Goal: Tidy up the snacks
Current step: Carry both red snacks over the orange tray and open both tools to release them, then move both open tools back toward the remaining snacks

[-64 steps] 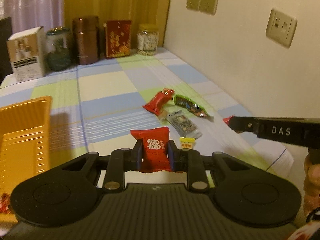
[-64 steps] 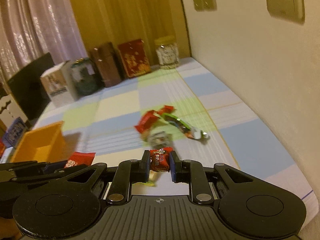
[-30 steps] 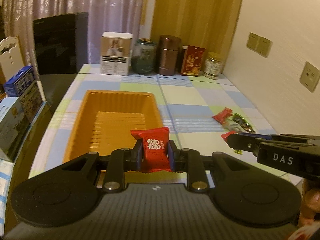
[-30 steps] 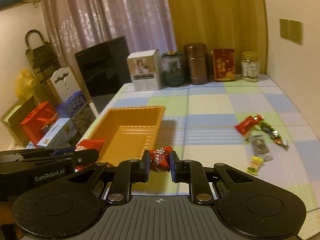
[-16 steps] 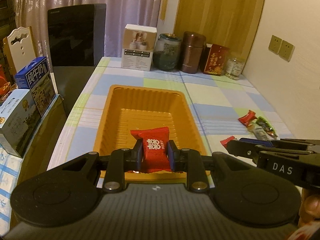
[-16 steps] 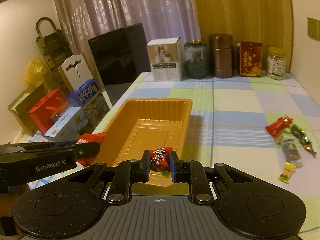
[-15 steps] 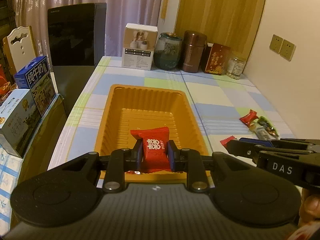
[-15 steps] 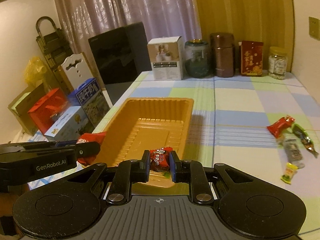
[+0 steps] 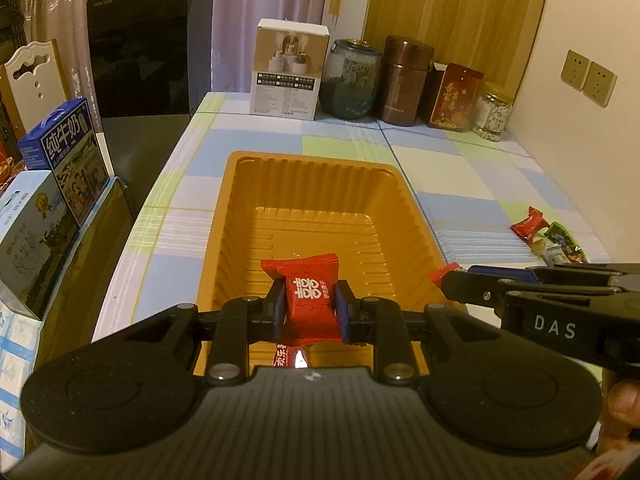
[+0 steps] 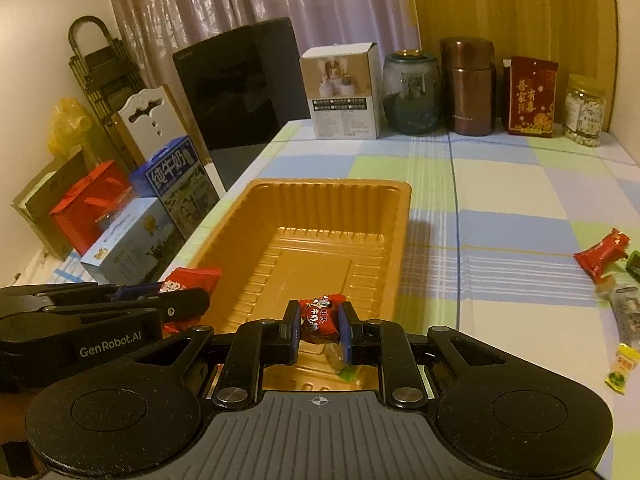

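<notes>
My left gripper (image 9: 310, 306) is shut on a red snack packet with white characters (image 9: 310, 296) and hangs over the near end of the orange tray (image 9: 312, 184). My right gripper (image 10: 319, 322) is shut on a small red candy (image 10: 320, 314), also above the tray's (image 10: 320, 200) near end. Each gripper shows in the other's view, the left gripper (image 10: 188, 300) at the tray's left and the right gripper (image 9: 452, 276) at its right. Another red wrapper (image 9: 286, 356) and a greenish clear one (image 10: 340, 364) lie in the tray just under the fingers.
Loose snacks lie on the checked tablecloth to the right: a red one (image 10: 602, 254), a silver one (image 10: 628, 312), a yellow one (image 10: 620, 368). Boxes, jars and tins (image 9: 288, 72) line the far edge. Cartons (image 9: 60, 152) stand off the table's left side.
Both grippers have moved forward and down over the tray with their snacks still held. The tray looks nearer and larger in both views.
</notes>
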Motion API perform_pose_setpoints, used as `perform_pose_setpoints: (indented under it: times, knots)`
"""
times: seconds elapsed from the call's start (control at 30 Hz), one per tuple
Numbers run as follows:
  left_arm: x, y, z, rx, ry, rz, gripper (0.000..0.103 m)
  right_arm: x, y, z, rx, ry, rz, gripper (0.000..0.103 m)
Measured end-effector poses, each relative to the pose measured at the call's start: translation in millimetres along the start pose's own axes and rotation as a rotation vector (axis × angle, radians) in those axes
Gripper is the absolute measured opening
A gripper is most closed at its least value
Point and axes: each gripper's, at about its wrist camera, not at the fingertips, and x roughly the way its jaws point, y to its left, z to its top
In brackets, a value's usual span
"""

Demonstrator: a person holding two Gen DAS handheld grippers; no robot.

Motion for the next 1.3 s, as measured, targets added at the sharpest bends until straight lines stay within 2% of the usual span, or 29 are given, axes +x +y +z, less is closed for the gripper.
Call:
perform_pose_setpoints:
  times: [0.23, 0.43, 0.67, 0.97, 1.0, 1.03, 1.07, 1.1, 1.3]
  knots:
    - [19, 2, 3, 0.002, 0.007, -0.012, 0.023, 15, -7, 2, 0.014, 0.013, -0.005, 0.02]
    - [33, 2, 4, 0.019, 0.017, 0.006, 0.027, 21, -13, 0, 0.034, 0.021, -0.009, 0.02]
    - [22, 13, -1, 0.001, 0.012, 0.03, 0.027, 23, -15, -2, 0.053, 0.03, 0.003, 0.02]
    - [9, 24, -7, -0.042, 0.004, 0.041, 0.027, 24, -5, 2, 0.057, 0.02, 0.064, 0.021]
    - [8, 24, -7, -0.045, 0.002, 0.042, 0.027, 24, -5, 2, 0.062, 0.015, 0.07, 0.023]
    - [7, 25, -8, -0.046, 0.002, 0.044, 0.027, 23, -6, 2, 0.071, 0.01, 0.069, 0.034]
    - [6, 26, -8, -0.048, 0.002, 0.045, 0.027, 22, -7, 2, 0.081, 0.005, 0.069, 0.053]
    - [5, 26, -8, -0.05, 0.001, 0.045, 0.027, 20, -8, 2, 0.092, -0.001, 0.072, 0.058]
    - [-3, 25, -10, -0.063, -0.005, 0.049, 0.031, 6, -18, -3, 0.115, 0.005, 0.035, 0.059]
